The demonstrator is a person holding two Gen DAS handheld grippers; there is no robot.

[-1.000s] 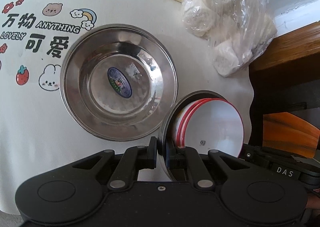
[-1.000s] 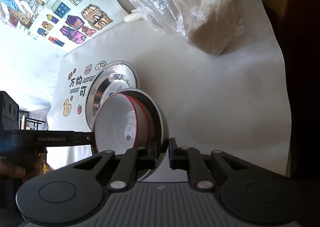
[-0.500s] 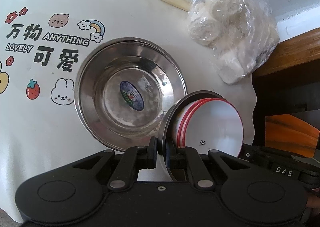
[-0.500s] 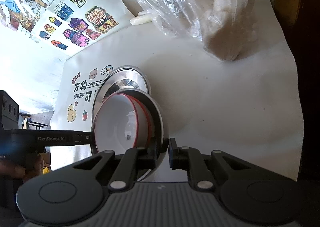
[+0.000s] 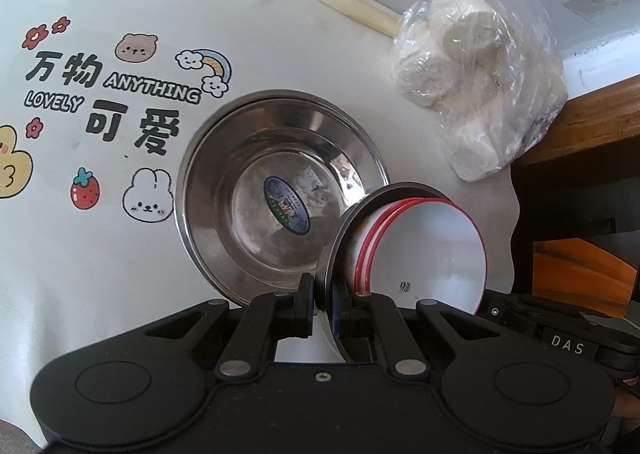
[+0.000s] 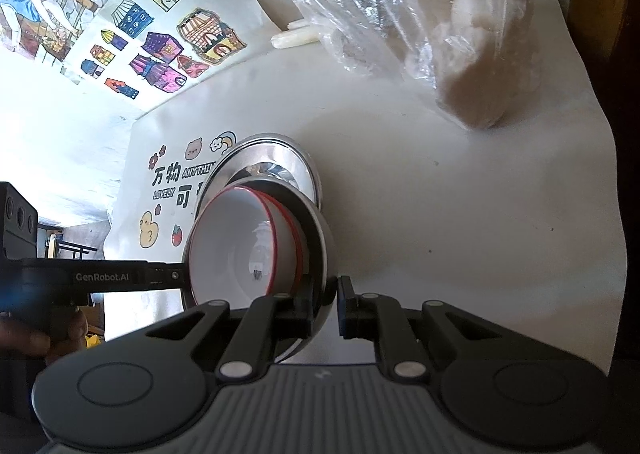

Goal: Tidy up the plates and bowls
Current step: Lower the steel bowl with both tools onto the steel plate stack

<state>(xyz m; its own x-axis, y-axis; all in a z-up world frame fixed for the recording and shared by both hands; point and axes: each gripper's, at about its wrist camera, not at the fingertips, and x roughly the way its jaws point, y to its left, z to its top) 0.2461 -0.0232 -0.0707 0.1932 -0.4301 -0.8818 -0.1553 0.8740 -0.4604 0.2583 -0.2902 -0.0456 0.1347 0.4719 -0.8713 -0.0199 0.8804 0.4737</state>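
Left wrist: left tool (image 5: 323,304) and right tool (image 6: 325,304) both clamp steel bowl (image 5: 340,238) rim, white bowls nested inside.

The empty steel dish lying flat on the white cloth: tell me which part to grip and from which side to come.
Grip the steel dish by its broad flat rim, one finger over the lip and one under, probably at the near edge. It lies upright and open, with no handle, so the thin flared lip looks like the only pinchable part. Both grippers are occupied holding the stacked bowls.

White table cover (image 5: 100,274) printed "万物 ANYTHING LOVELY 可爱" — right gripper (image 5: 568,346) marked "DAS", left gripper (image 6: 104,277) marked "GenRobot.AI".
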